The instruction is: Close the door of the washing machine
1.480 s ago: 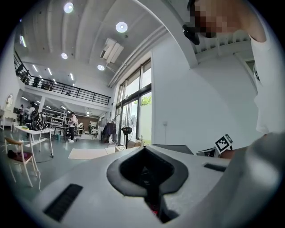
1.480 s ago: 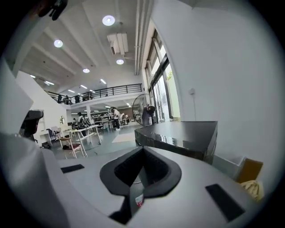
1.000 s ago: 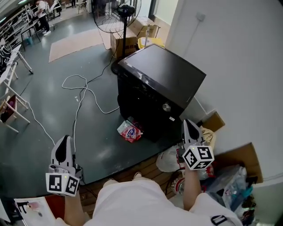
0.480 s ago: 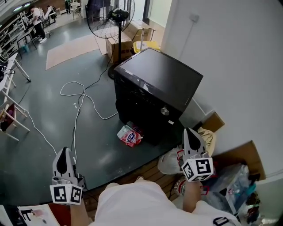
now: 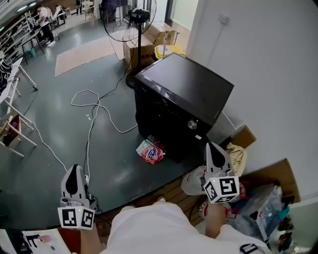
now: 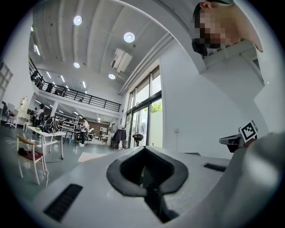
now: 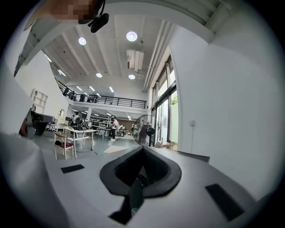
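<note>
A big open workshop hall: mezzanine railing (image 6: 84,95), worktables (image 6: 46,132), pedestal fan (image 5: 131,20), loose cable (image 5: 94,106).

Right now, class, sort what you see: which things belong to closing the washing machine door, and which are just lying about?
For the job:
washing machine
left tool
right tool

Just lying about:
pedestal fan
white cable
red-and-white packet
cardboard box
plastic bags
</note>
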Demonstrator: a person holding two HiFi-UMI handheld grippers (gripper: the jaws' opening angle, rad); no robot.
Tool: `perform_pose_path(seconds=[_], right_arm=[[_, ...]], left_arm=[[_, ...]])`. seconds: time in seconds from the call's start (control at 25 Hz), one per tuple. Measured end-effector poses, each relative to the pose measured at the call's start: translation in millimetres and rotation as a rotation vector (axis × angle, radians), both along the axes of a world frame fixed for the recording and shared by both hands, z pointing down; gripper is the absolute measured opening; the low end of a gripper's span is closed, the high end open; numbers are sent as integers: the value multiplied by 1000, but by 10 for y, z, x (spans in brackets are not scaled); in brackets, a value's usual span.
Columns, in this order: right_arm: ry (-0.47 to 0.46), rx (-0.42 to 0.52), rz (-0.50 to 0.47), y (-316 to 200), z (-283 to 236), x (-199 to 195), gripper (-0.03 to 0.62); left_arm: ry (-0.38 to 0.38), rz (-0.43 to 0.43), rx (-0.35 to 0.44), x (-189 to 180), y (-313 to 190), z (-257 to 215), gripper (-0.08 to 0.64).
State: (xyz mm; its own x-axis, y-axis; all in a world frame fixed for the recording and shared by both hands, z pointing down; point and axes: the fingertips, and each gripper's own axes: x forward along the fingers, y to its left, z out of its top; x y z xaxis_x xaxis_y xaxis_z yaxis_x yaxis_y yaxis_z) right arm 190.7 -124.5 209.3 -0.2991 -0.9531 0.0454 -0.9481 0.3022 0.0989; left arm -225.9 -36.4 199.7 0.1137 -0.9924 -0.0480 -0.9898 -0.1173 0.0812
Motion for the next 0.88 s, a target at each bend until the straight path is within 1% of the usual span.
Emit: perform_pose_path(seconds=[0.28,0.6,0.88], right_arm=[[1,-13,-7,-4,41,-133,-3],[22,-14,-18,-36,45,-183,-3],[23,-13,-30,-62,7,-188,-3]], left_arm=[[4,5,-9,-74,-9,37,6],[24,13,-16,-44,-24,96,6],[17,10,-16,-1,-39,30,6]])
